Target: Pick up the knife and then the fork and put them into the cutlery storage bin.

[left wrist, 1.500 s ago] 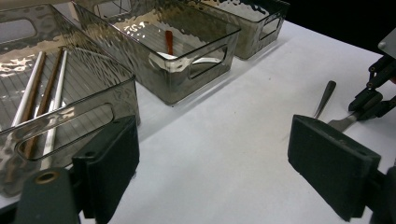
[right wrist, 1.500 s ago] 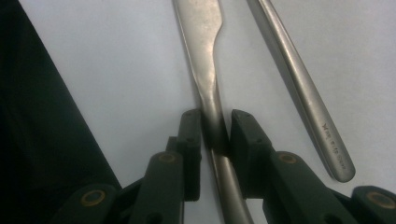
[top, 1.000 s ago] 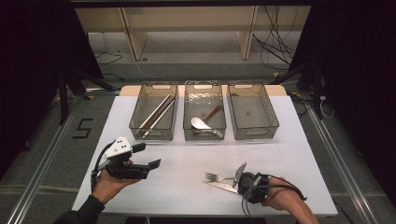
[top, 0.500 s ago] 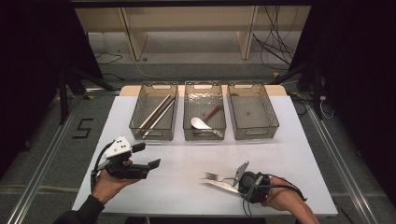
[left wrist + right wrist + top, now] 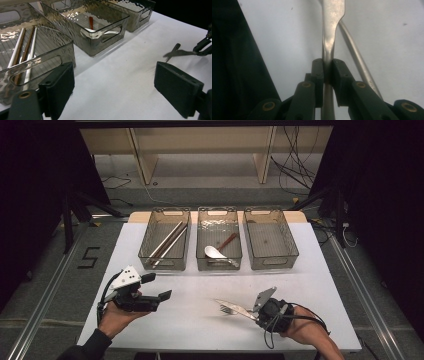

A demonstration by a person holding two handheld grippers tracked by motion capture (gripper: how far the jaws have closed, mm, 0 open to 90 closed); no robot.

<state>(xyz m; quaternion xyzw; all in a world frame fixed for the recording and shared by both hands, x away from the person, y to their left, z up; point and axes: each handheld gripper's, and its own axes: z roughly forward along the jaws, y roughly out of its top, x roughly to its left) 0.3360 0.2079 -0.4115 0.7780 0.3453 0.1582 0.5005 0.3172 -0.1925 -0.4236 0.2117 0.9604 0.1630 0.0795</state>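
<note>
Chopsticks (image 5: 167, 244) lie in the left bin (image 5: 165, 262); a spoon (image 5: 216, 252) lies in the middle bin (image 5: 218, 265), beside the right bin (image 5: 272, 262). My left gripper (image 5: 159, 287) hovers released, jaws wide, over the white table (image 5: 190, 330). My right gripper (image 5: 253, 311) clenches a knife (image 5: 235, 307) by its handle, just above a fork (image 5: 228, 310) on the table.

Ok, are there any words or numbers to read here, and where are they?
"5": a black number on the grey floor, left of the table.
No other words, labels or brands can be read on the bins, the cutlery or the grippers.
</note>
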